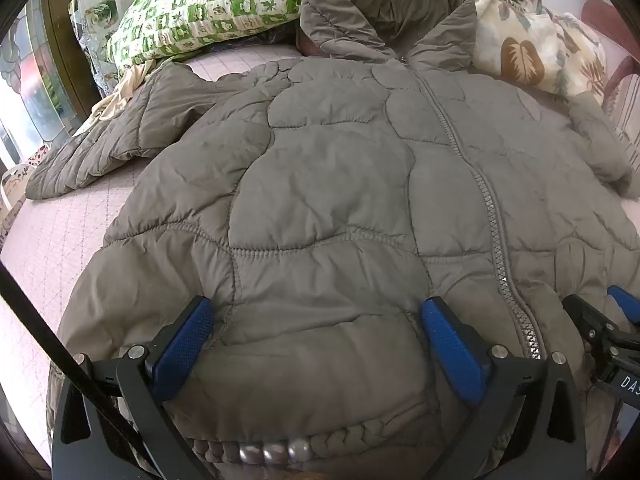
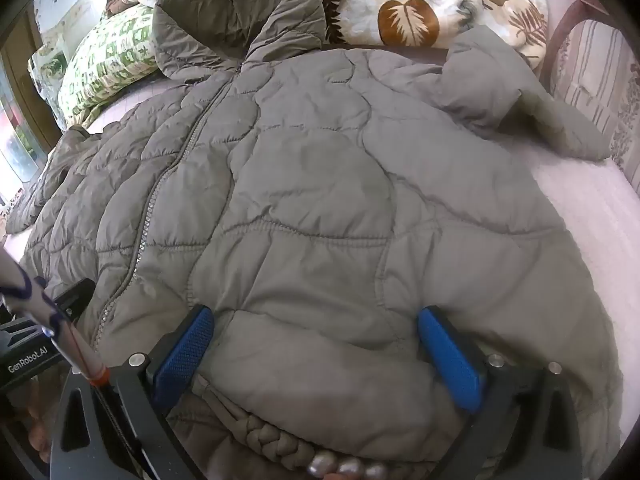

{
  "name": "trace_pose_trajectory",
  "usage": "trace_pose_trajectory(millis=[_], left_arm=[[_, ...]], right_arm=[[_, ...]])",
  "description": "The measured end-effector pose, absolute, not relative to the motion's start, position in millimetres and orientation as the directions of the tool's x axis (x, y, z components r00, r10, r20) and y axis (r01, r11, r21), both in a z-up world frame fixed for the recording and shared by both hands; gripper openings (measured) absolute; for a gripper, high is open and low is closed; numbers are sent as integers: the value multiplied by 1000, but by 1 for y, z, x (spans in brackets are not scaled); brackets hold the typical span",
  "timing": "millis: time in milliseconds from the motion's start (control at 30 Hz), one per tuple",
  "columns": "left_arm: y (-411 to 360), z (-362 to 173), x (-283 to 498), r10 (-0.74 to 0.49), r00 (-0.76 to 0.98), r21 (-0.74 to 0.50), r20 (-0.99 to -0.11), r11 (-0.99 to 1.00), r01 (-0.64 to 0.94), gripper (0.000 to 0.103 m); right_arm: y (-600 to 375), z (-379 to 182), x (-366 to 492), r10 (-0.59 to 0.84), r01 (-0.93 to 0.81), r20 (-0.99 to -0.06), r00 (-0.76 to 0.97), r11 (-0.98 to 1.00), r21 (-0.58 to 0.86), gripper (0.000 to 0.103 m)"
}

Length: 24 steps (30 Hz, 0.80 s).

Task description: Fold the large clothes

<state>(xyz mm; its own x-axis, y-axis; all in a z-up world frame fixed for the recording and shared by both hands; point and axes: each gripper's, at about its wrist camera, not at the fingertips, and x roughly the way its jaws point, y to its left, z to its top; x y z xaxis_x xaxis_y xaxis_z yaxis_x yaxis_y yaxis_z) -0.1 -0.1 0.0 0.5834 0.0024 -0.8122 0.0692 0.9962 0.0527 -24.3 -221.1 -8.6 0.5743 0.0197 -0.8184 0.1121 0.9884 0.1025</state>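
Quilted jacket [image 1: 340, 184] lies flat, zipped, front up on bed [image 1: 52, 240]; hood toward pillows. Left gripper [image 1: 320, 320] and right gripper [image 2: 316, 332] both spread wide, straddling hem, nothing pinched. Placement suggests readying bottom-edge grasp for lengthwise fold.

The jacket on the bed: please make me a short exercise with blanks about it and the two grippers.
1. The padded jacket is closed down the front by a ____.
2. The jaws of the left gripper and of the right gripper stand ____, with the hem between them.
3. Beside the hood lies a pillow checked in white and ____.

Missing words: zipper; open; green
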Motion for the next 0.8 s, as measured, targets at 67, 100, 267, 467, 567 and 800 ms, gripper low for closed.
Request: trace_pose_trajectory(millis=[67,100,267,467,567,800], left_arm=[[0,0,0,3,584,54,-812,996,69,103],[0,0,0,2,583,52,-813,996,69,103],[0,0,0,3,582,53,-813,996,69,103],[2,0,0,2,583,52,-813,996,69,103],[5,1,0,-2,582,47,-813,996,70,103],[1,1,-5,-6,582,52,-813,995,84,103]], right_arm=[[-220,-9,-24,14,112,-818,575,989,96,103],[-220,-9,-24,15,112,-818,575,989,97,103],[-220,-8,-25,17,113,-818,575,989,100,103],[-217,-9,-24,11,113,-820,572,989,91,103],[-216,-9,-24,9,113,-820,572,990,90,103],[-211,-14,-25,-6,124,-829,560,989,76,103]])
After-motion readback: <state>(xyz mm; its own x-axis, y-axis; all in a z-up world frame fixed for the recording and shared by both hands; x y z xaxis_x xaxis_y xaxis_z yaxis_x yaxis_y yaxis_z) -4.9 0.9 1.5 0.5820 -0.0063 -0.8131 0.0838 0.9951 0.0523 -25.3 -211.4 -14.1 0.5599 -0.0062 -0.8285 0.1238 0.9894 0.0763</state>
